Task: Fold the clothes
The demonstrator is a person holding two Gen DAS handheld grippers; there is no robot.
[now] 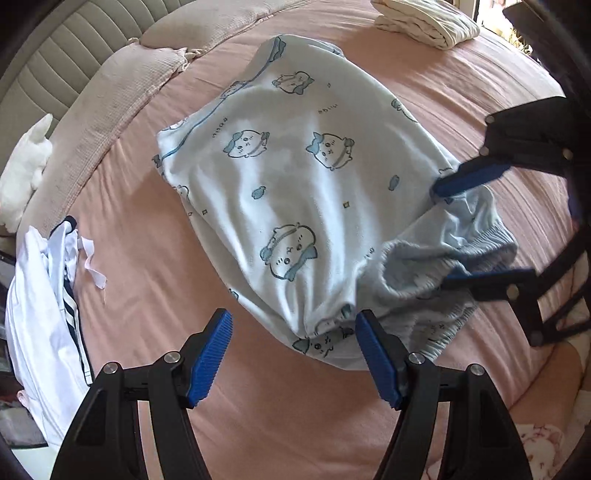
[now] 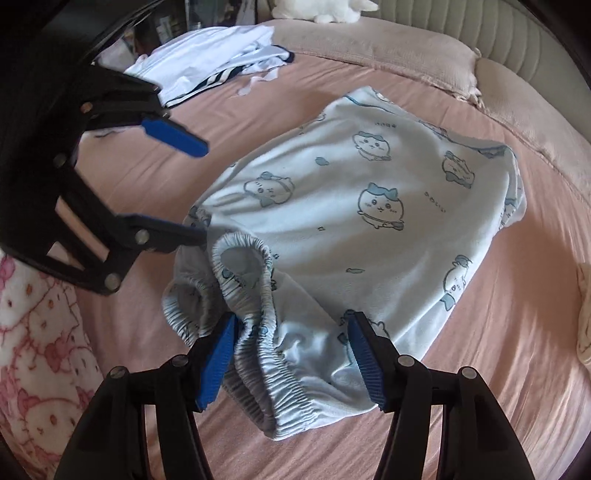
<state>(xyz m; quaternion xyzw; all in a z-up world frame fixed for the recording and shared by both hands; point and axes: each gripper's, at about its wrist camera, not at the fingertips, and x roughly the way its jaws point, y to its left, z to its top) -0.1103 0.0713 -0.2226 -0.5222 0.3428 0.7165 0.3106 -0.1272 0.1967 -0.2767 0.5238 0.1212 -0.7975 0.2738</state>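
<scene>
Both jaws stand apart over the half-folded blue pyjama trousers [image 1: 295, 177]: left hand-held gripper [image 1: 293, 354] and right hand-held gripper [image 2: 291, 354] grip nothing; next, I think, grasp the elastic cuffs [image 2: 251, 280].

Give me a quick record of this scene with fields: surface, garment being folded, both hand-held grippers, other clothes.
surface: pink bed sheet
garment: light blue printed pajama pants, lying folded, elastic cuffs at the near end
left hand-held gripper: open, pads beside the pants' near edge, nothing pinched
right hand-held gripper: open, cuffs between its pads, not clamped
other clothes: white pile; folded cream garment
</scene>
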